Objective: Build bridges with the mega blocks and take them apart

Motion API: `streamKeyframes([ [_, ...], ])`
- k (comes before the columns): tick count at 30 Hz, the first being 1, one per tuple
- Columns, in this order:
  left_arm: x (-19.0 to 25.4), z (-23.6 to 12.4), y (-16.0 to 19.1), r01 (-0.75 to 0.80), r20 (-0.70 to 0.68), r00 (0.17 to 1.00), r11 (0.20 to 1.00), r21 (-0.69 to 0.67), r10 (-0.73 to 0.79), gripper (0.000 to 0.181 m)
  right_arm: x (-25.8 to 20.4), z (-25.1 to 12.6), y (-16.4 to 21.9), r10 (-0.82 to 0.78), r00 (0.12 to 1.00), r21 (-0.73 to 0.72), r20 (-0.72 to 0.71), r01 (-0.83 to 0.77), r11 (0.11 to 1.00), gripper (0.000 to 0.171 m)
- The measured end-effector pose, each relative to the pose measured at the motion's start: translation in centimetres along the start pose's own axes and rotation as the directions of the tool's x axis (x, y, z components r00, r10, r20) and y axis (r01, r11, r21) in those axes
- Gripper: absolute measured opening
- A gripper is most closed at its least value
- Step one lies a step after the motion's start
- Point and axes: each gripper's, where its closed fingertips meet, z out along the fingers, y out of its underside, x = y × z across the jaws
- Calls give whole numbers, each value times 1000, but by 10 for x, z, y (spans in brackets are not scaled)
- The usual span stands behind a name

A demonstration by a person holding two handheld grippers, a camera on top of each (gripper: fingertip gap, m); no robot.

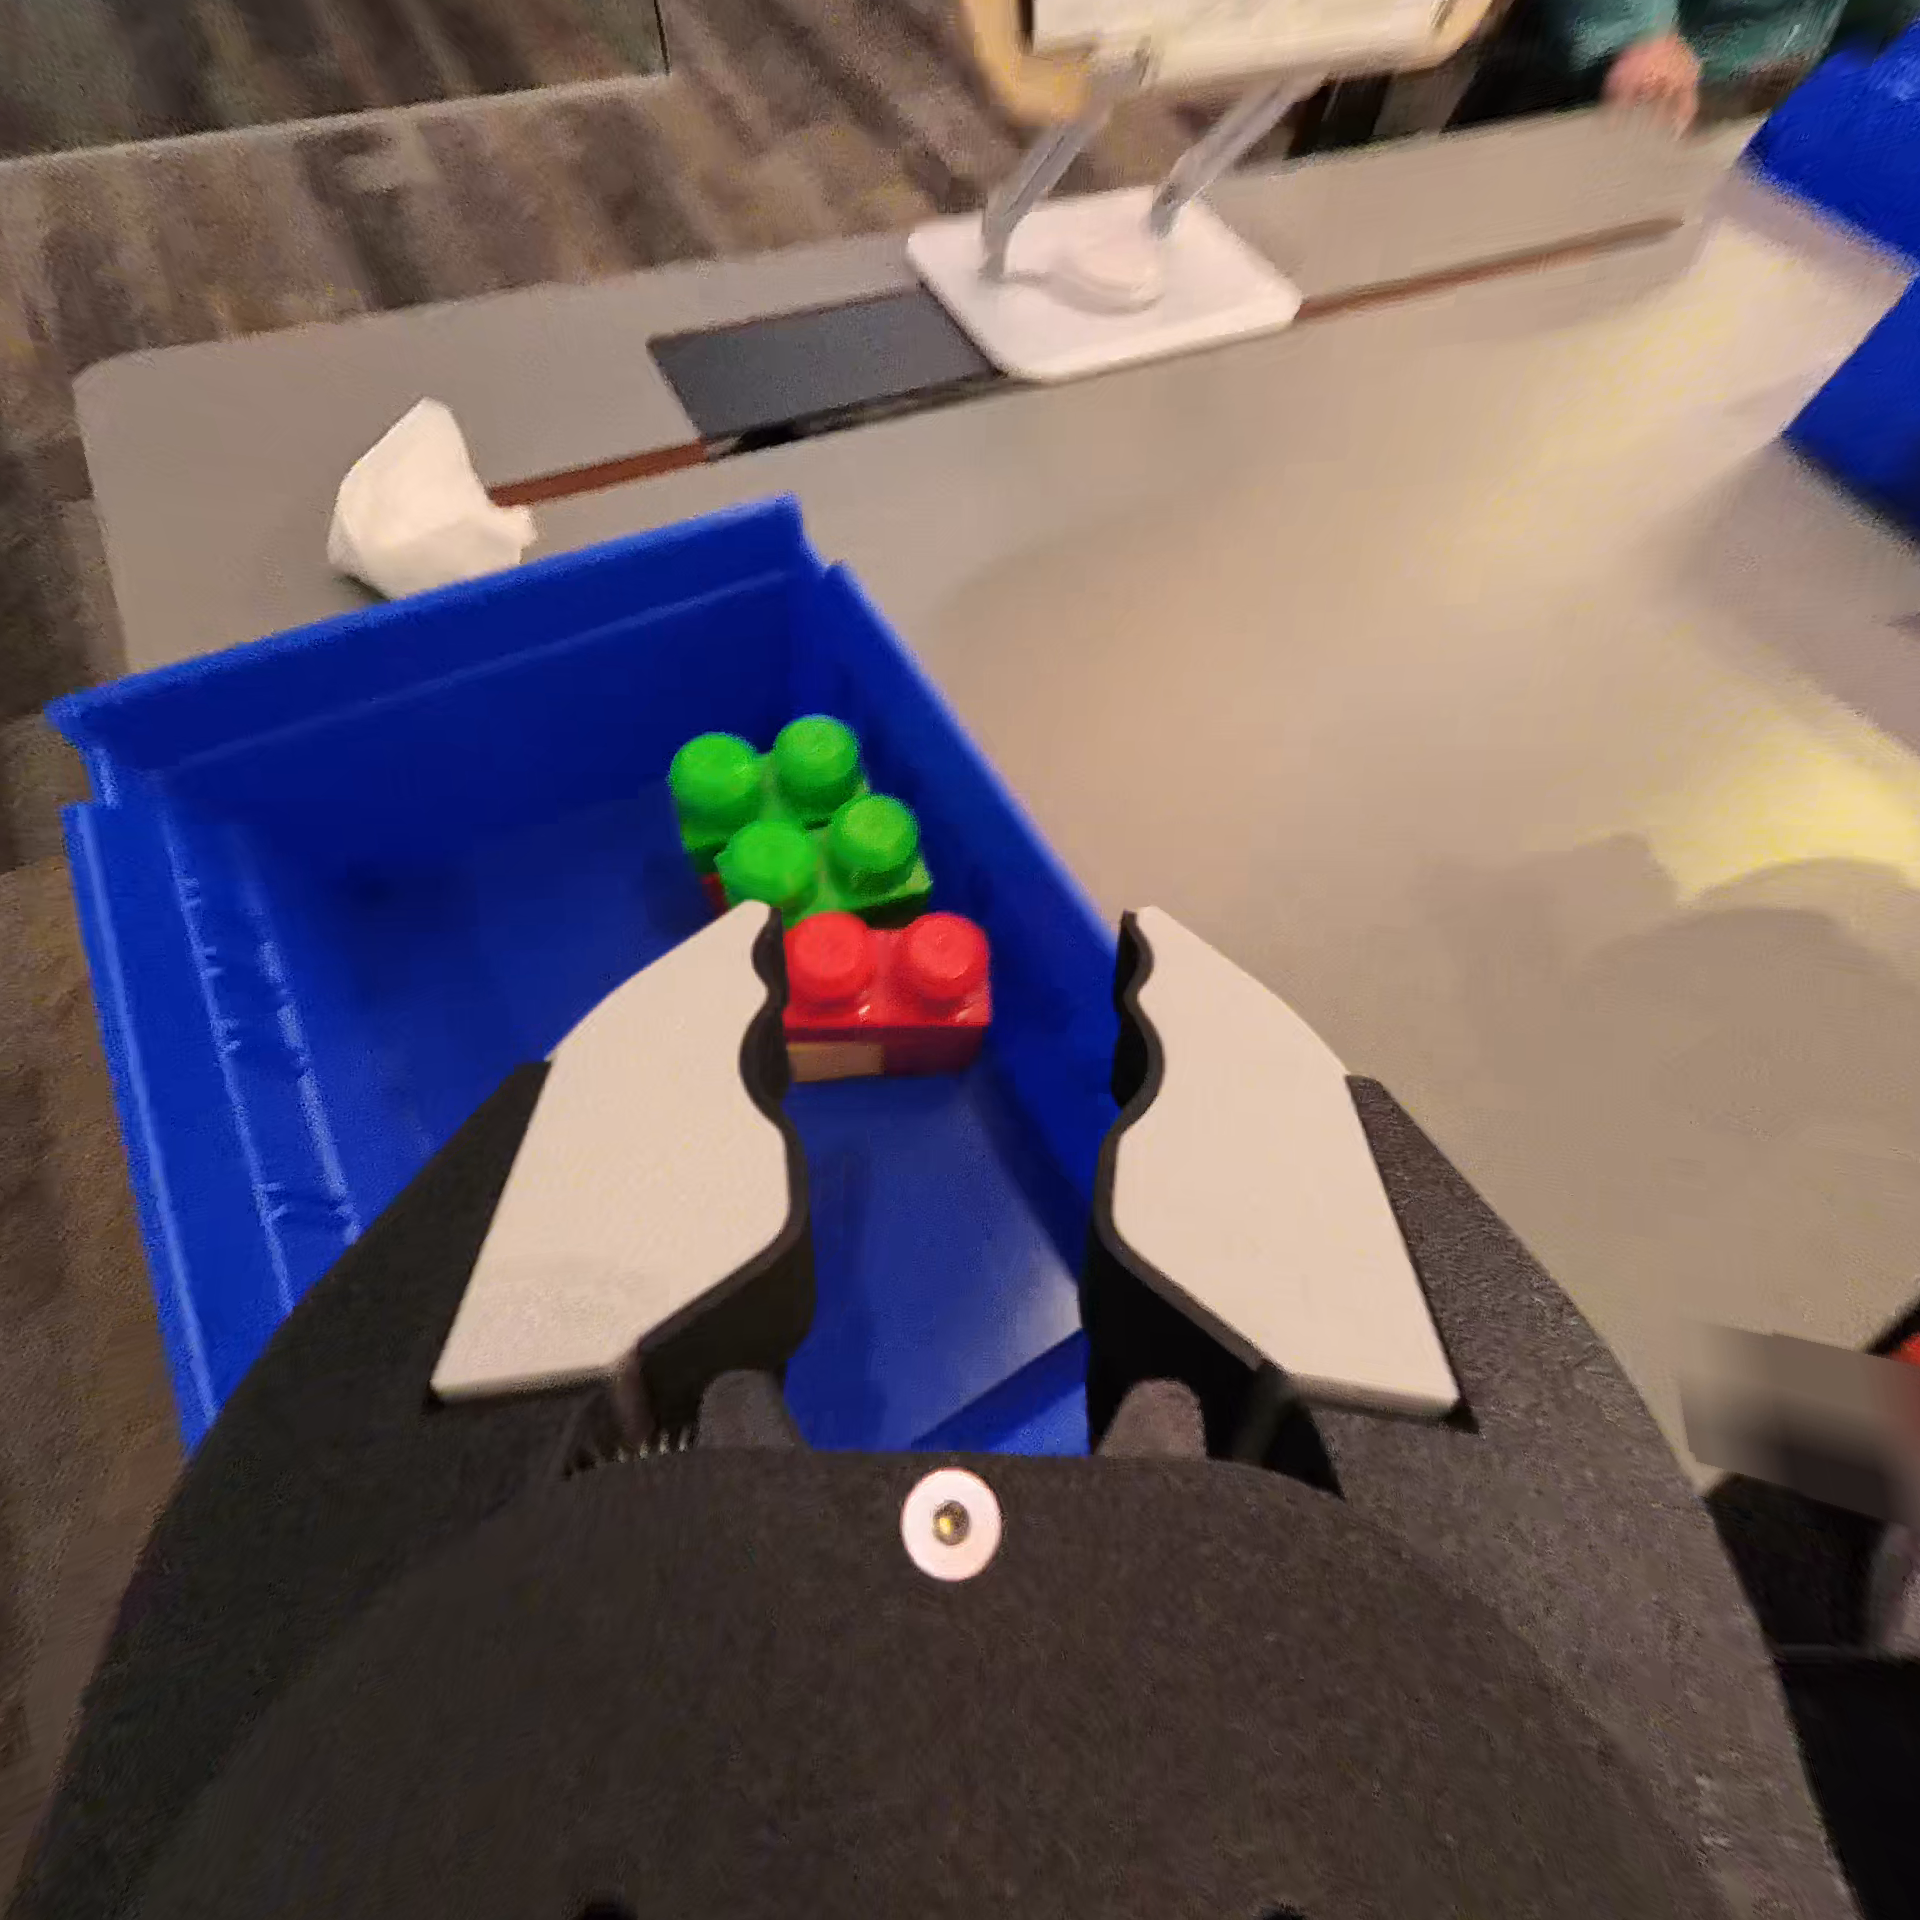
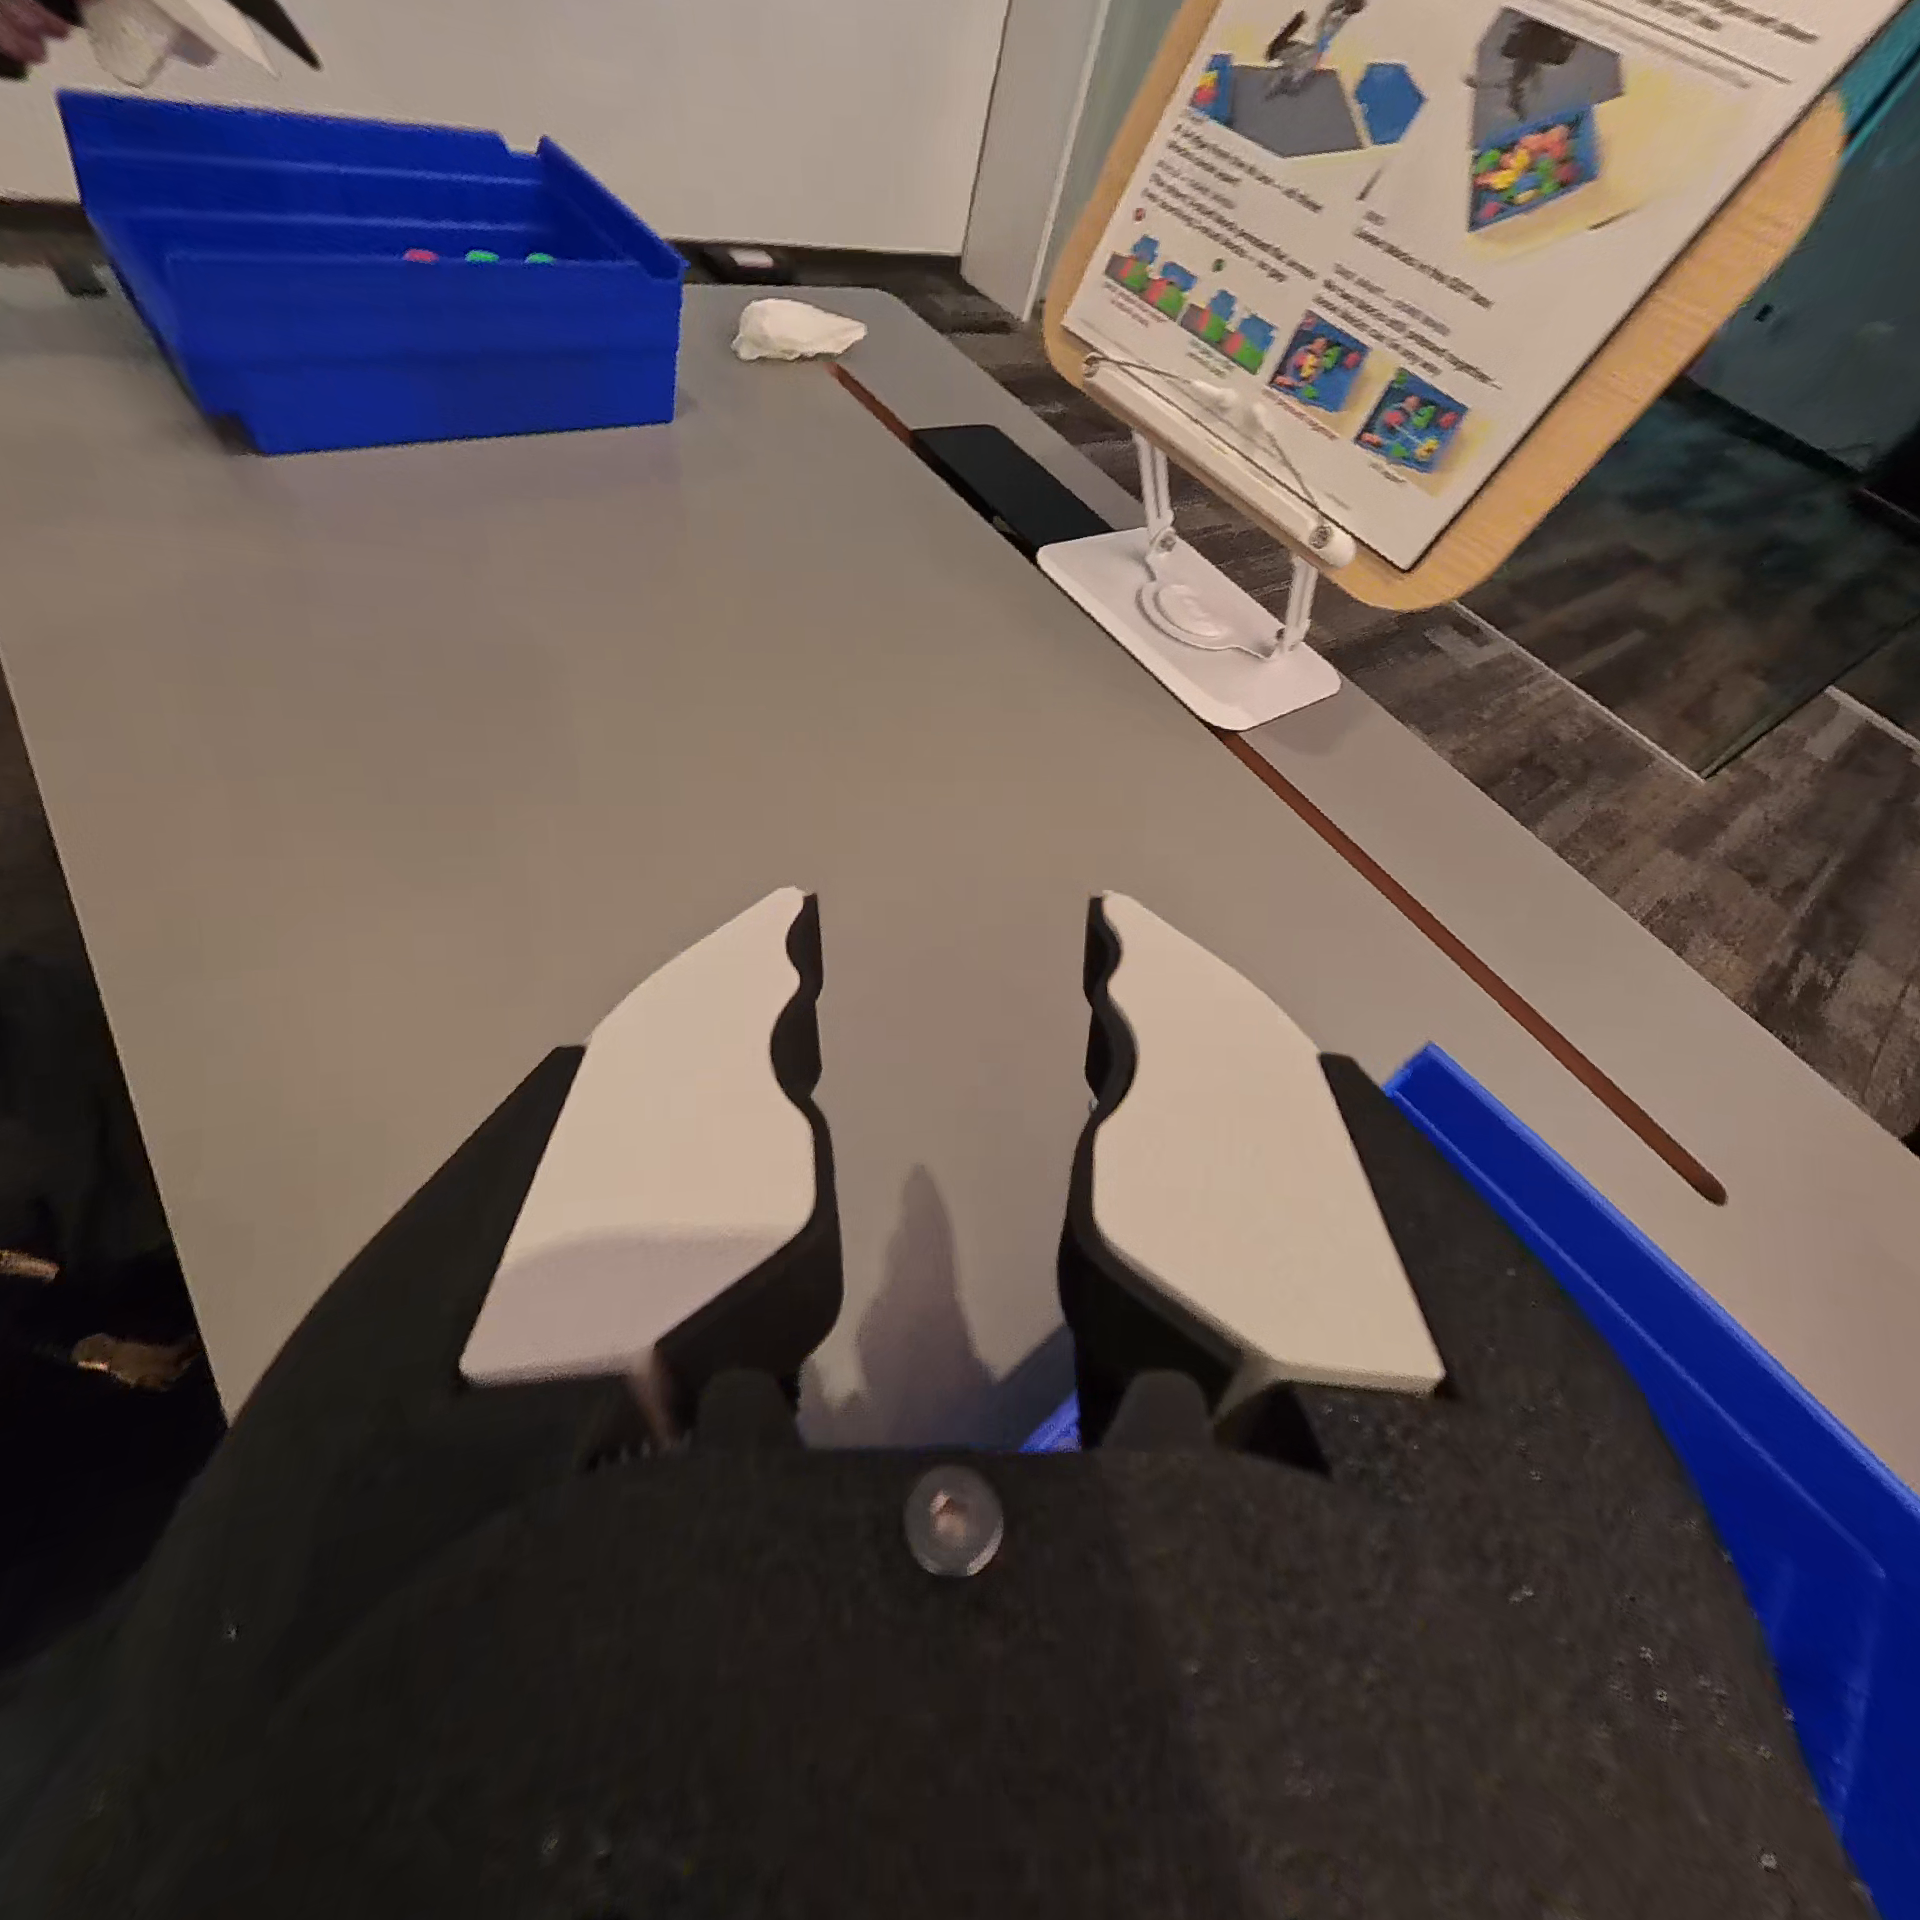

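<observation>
Left hand-held gripper (image 1: 945, 920) agape above bin (image 1: 312, 935); red block (image 1: 883, 987) just beyond fingertips.

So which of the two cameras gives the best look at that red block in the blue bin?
The left wrist view. It looks down into the blue bin, so the red block shows sharp and close, just beyond the open left tongs. The right wrist view shows only a speck of red above the wall of that distant bin.

surface (image 2: 520, 675): grey, brown seam down it | floor (image 2: 1662, 831): mottled grey carpet | wall (image 2: 727, 104): pale — glass panel (image 2: 1766, 540) at right
</observation>
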Motion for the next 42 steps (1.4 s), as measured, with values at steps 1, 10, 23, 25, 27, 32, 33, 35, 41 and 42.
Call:
streamKeyframes([
  [1, -7, 7, 11, -46, 27, 999, 998, -37, 47, 61, -4, 3, -1, -14, 1000, -9, 12, 14, 1000, 48],
  [10, -13, 46, 43, -638, -103, 763, 718, -279, 638, 60, -20, 17, 2, 31, 997, -66, 64, -27, 997, 48],
  [23, -20, 73, 74, -827, -445, 556, 413, -382, 702, 50, -34, 29, 16, 146, 988, -137, 51, -138, 981, 48],
  [25, -20, 72, 79, -831, -465, 551, 404, -383, 693, 47, -37, 36, 16, 150, 987, -149, 55, -140, 979, 48],
  [27, -20, 71, 82, -831, -463, 551, 407, -379, 694, 47, -39, 43, 15, 146, 987, -159, 62, -134, 978, 48],
  [32, -26, 70, 99, -801, -474, 594, 420, -427, 651, 41, -45, 66, 7, 144, 984, -165, 102, -126, 978, 48],
  [33, -27, 72, 102, -795, -464, 600, 423, -434, 652, 42, -47, 72, 6, 142, 984, -167, 111, -122, 978, 47],
  [35, -26, 73, 104, -775, -449, 628, 461, -432, 635, 41, -52, 82, 5, 138, 981, -174, 135, -113, 978, 48],
  [41, -24, 60, 92, -668, -376, 744, 629, -398, 552, 39, -70, 102, 1, 109, 974, -198, 200, -69, 978, 48],
  [42, -24, 55, 85, -632, -349, 774, 674, -382, 528, 39, -73, 106, 1, 106, 972, -198, 211, -64, 978, 47],
])
